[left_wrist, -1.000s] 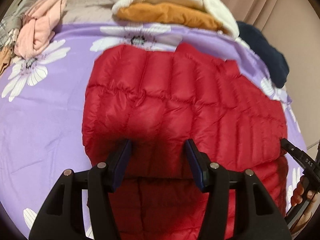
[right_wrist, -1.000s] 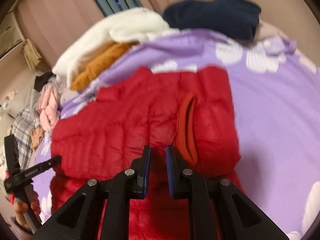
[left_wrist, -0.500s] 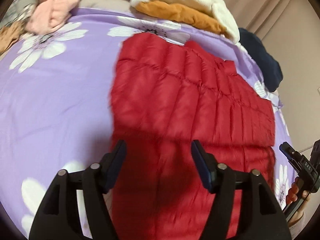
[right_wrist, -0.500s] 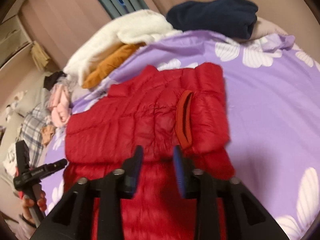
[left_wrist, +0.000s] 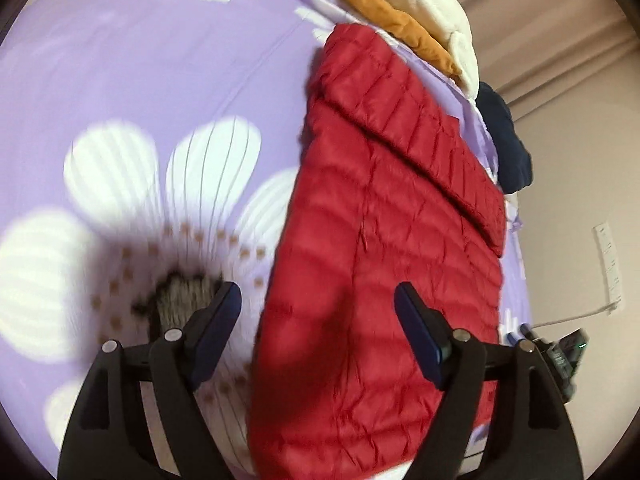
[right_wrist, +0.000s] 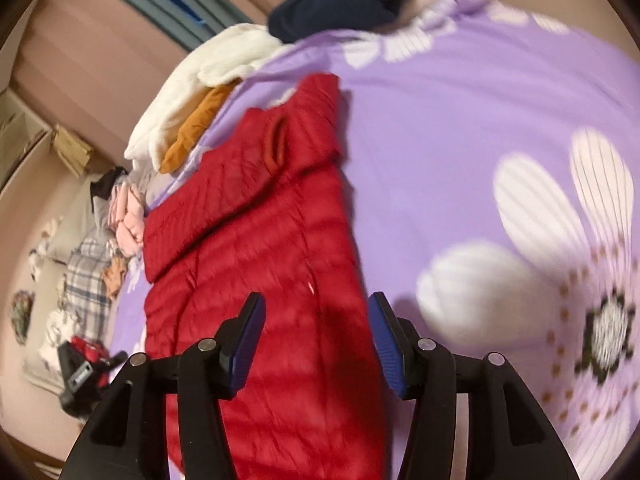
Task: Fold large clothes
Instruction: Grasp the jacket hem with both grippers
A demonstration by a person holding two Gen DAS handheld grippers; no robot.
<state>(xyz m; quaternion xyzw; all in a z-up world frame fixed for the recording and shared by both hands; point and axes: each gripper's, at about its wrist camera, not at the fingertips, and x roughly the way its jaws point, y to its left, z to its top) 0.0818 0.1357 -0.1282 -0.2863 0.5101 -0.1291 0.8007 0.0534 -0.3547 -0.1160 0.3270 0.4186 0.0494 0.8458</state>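
Note:
A red quilted down jacket (left_wrist: 384,248) lies flat on the purple flowered bedsheet (left_wrist: 160,80), its upper part folded down over the body. In the right wrist view the same jacket (right_wrist: 256,264) shows an orange-lined cuff (right_wrist: 277,145) on the folded part. My left gripper (left_wrist: 318,312) hovers above the jacket's near left edge, jaws opening, nothing between the pads. My right gripper (right_wrist: 316,320) hangs over the jacket's near right edge, jaws also opening and holding nothing.
A white fleece and an orange garment (left_wrist: 404,24) are piled at the far side of the bed, with a navy garment (left_wrist: 506,140) beside them. Pink and plaid clothes (right_wrist: 120,220) lie at the far left. The other gripper (right_wrist: 84,372) shows at the bed's edge.
Both grippers let go of the folded jacket part and drew back toward its near end, swinging apart to the two side edges. Their jaws widened; the right went from nearly shut to open.

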